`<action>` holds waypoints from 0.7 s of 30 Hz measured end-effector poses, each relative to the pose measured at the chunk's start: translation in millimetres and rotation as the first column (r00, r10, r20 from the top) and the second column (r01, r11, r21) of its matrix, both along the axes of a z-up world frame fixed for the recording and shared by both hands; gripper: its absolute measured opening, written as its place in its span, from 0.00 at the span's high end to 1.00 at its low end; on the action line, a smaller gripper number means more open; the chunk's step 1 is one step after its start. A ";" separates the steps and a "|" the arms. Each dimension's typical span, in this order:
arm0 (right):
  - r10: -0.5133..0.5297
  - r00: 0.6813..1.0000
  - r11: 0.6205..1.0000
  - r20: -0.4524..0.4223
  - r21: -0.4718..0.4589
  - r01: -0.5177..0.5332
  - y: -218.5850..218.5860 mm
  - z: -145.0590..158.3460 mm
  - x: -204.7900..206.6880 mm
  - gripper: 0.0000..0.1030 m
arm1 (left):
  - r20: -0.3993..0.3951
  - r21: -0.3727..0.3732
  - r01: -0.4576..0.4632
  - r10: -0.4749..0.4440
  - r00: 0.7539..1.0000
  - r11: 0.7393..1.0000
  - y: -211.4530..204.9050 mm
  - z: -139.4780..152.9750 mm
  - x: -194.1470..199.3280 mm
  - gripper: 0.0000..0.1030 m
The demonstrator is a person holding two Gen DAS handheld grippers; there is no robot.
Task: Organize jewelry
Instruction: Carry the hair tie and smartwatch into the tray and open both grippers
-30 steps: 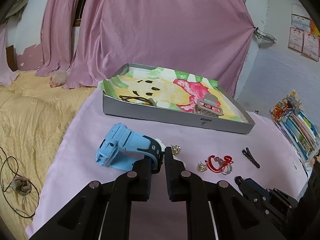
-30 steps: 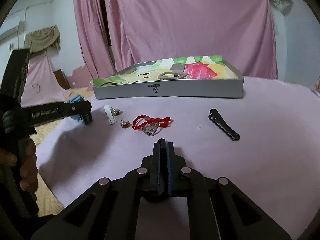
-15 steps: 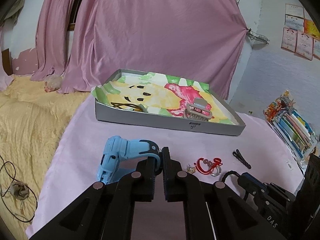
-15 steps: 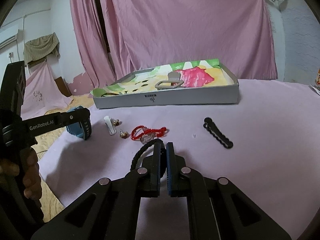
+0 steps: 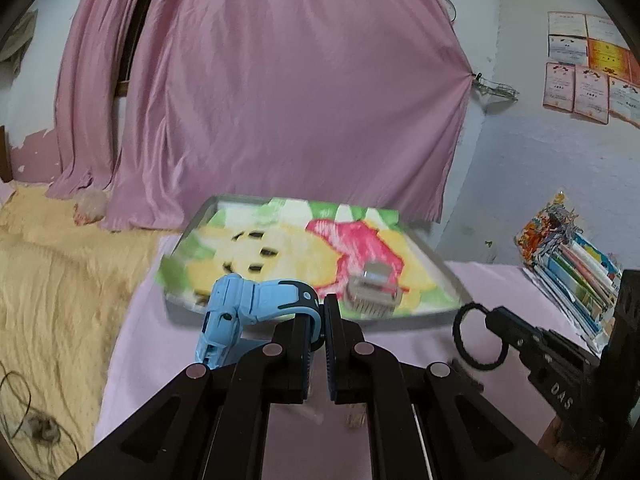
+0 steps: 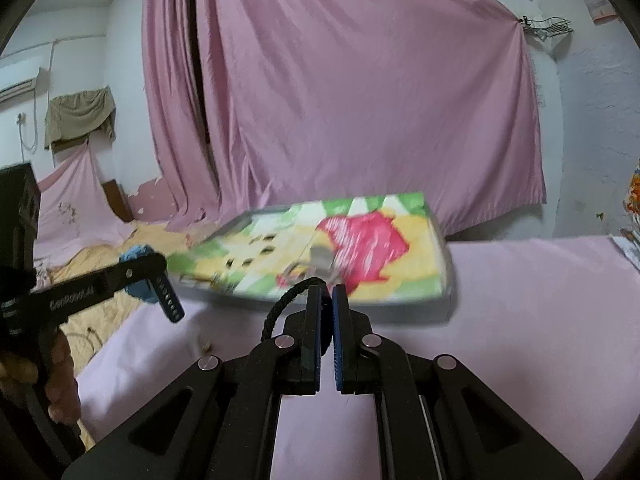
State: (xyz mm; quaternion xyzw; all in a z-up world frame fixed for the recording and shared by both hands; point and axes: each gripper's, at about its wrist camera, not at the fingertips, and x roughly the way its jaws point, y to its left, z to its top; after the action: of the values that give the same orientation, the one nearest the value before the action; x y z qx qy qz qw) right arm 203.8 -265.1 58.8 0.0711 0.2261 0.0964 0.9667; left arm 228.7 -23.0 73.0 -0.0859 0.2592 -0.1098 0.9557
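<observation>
Up off the table [image 5: 160, 344], the left tool [image 5: 323, 312] pinches a blue watch [image 5: 244, 308] by its strap, the body of the watch hanging out to the left of the fingers. From the right wrist view the same watch [image 6: 138, 258] shows as a blue lump behind the left tool [image 6: 160, 280], which a hand [image 6: 60, 380] grips at the lower left. The right tool [image 6: 327, 300] is pressed onto a black cord ring [image 6: 280, 308]; the loop arcs out to the left of its fingers. In the left wrist view that ring [image 5: 478, 336] hangs from the tip of the right tool [image 5: 496, 320]. Both tools are held in front of a grey tray [image 5: 452, 280] lined with a bright cartoon print, blurred by motion. A grey hair claw [image 5: 374, 290] lies inside the tray near its front wall. A small gold piece [image 6: 207, 346] lies on the pink cloth, too blurred to identify.
</observation>
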 end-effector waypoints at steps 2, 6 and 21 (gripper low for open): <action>-0.018 1.000 1.000 0.004 -0.005 0.018 -4.5 5.6 14.4 0.95 | 0.002 -0.007 0.014 -0.014 1.000 1.000 -2.8 1.8 11.3 0.94; -0.022 0.999 0.999 -0.030 0.025 0.023 -13.4 7.2 49.8 0.95 | -0.015 -0.024 0.046 -0.046 0.999 0.999 -9.7 0.0 37.2 0.94; -0.028 0.976 0.999 -0.216 0.033 0.036 -13.5 -35.3 116.2 0.95 | -0.085 -0.020 0.144 -0.145 0.986 0.989 -33.2 -21.6 82.6 0.94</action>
State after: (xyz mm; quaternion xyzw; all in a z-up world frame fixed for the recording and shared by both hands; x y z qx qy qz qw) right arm 320.0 -278.6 23.5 0.1025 0.3264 0.0767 0.9365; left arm 311.2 -56.2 51.4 -0.0781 0.3050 -0.1768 0.9325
